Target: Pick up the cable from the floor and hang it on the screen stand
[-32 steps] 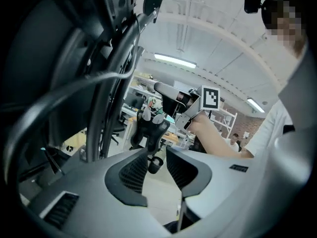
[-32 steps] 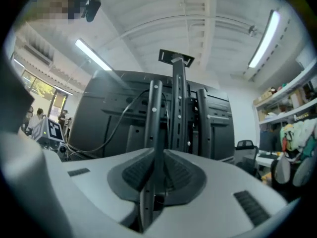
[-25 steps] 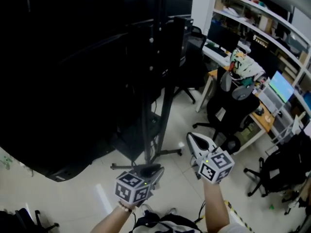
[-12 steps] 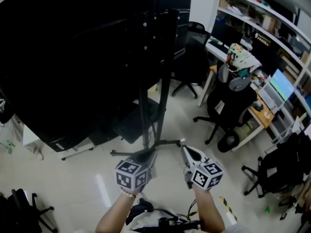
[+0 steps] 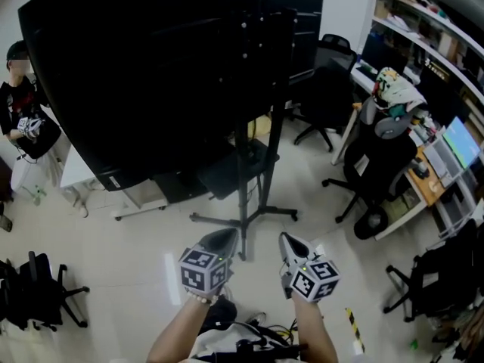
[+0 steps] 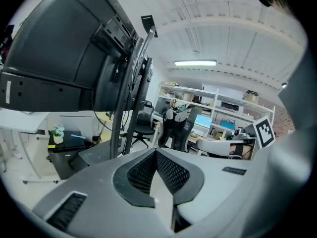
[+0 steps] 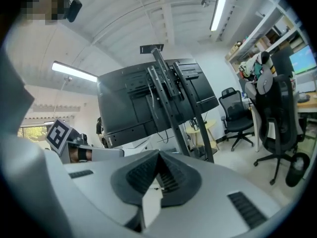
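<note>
Left gripper (image 5: pixel 229 234) closed, empty | screen stand (image 5: pixel 243 203) black, upright | cable (image 5: pixel 265 329) possibly underfoot

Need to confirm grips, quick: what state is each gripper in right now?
Left gripper: closed, nothing between the jaws.
Right gripper: closed, nothing between the jaws.

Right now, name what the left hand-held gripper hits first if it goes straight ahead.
Probably the screen stand: the shut left hand-held gripper points at its lower post, though depth is unclear.
</note>
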The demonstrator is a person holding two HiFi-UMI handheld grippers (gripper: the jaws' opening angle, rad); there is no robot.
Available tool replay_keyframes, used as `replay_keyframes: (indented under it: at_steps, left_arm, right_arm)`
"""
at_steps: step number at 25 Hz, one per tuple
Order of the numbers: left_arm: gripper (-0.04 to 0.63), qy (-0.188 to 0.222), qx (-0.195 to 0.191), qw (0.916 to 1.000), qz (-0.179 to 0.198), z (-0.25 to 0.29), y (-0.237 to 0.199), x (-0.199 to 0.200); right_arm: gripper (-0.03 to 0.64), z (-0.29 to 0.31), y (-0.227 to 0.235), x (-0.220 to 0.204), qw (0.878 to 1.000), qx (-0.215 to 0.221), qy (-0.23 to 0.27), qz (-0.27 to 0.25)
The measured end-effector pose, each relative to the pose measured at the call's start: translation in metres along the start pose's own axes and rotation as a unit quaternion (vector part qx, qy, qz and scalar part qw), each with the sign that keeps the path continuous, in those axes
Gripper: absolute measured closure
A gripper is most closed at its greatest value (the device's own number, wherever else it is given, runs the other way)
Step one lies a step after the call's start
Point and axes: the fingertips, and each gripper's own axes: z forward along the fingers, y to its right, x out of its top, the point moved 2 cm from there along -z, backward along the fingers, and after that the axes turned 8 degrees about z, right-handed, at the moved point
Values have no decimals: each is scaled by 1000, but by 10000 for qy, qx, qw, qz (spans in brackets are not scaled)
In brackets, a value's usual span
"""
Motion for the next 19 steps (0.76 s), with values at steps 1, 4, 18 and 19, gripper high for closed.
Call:
replay_keyframes:
  at_steps: [1,4,18,19]
  left_arm:
    - [595,8,51,10000,-5,-5,3,-2]
    - [595,23,151,9998,-91,-17,7,-8]
    - [595,88,-228,9997,-21,-11,14,-1]
    - [595,81,-253,9996,-15,-10,13,-2]
  right_arm:
    - [617,-3,-2,-3,10000,22,-37,18]
    - [617,-10,-12,-5,9999,44,-88,-20]
    - [617,-7,-22,11,9994,-190,71,-281]
    - [617,-4,-23,11,9993,-193,72,-302]
